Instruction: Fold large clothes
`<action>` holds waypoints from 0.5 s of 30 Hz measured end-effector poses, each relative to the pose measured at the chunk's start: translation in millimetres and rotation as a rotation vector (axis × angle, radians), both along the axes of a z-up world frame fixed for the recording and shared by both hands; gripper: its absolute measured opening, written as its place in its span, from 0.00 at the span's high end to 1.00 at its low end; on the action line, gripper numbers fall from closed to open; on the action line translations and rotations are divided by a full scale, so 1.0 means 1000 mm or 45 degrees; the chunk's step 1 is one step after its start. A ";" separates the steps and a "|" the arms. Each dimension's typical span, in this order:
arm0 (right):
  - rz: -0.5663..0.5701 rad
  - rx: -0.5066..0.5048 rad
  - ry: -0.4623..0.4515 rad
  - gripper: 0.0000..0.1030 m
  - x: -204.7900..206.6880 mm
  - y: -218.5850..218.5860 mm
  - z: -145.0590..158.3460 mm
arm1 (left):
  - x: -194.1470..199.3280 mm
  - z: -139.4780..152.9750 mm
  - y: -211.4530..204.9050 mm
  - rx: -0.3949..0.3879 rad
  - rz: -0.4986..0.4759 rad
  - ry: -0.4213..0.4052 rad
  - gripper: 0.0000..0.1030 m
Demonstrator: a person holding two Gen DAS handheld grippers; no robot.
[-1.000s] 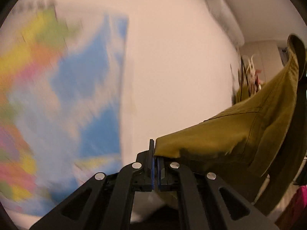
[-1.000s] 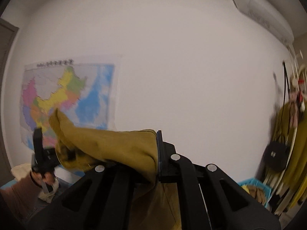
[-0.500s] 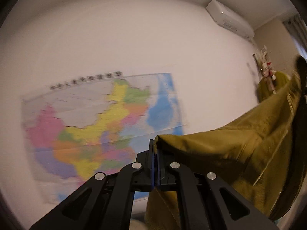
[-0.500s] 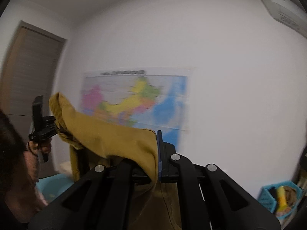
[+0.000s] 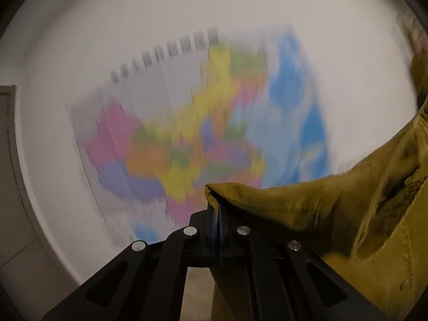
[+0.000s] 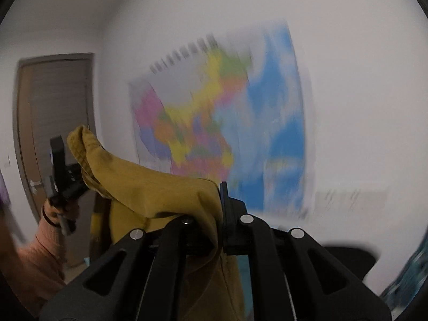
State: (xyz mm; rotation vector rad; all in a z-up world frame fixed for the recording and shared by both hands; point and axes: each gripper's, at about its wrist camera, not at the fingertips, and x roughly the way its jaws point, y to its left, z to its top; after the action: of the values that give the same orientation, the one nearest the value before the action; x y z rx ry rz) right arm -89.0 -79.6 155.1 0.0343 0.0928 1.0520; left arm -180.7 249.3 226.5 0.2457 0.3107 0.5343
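Note:
A mustard-yellow garment [image 5: 315, 208] hangs in the air, stretched between both grippers. My left gripper [image 5: 216, 208] is shut on one corner of it; the cloth runs off to the right and hangs down. My right gripper [image 6: 220, 192] is shut on another corner of the garment [image 6: 149, 184], which runs left to the left gripper [image 6: 62, 176], seen there held in a hand. The lower part of the garment is hidden below both views.
A white wall with a coloured map poster [image 5: 203, 133] faces both cameras, blurred by motion; the poster also shows in the right wrist view [image 6: 224, 128]. A brown door [image 6: 53, 123] stands at the left. A blue basket [image 6: 406, 275] shows at the lower right.
Both views have swung so the map sits more central and the door has come into sight. The garment stays held up by both grippers.

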 end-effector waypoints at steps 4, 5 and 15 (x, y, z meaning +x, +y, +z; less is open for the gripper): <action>-0.046 -0.165 0.256 0.95 0.101 0.077 -0.058 | 0.082 -0.086 0.050 -0.163 0.065 0.274 0.99; -0.067 -0.214 0.338 0.95 0.128 0.096 -0.078 | 0.106 -0.113 0.062 -0.205 0.071 0.364 0.99; -0.232 -0.418 0.701 0.93 0.264 0.144 -0.195 | 0.205 -0.223 0.113 -0.331 0.096 0.639 0.97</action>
State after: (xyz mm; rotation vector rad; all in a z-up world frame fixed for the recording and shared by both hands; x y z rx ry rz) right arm 175.1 64.1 -39.9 0.0333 0.7464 0.8111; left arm 24.1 362.8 3.4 0.1124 0.8738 0.4955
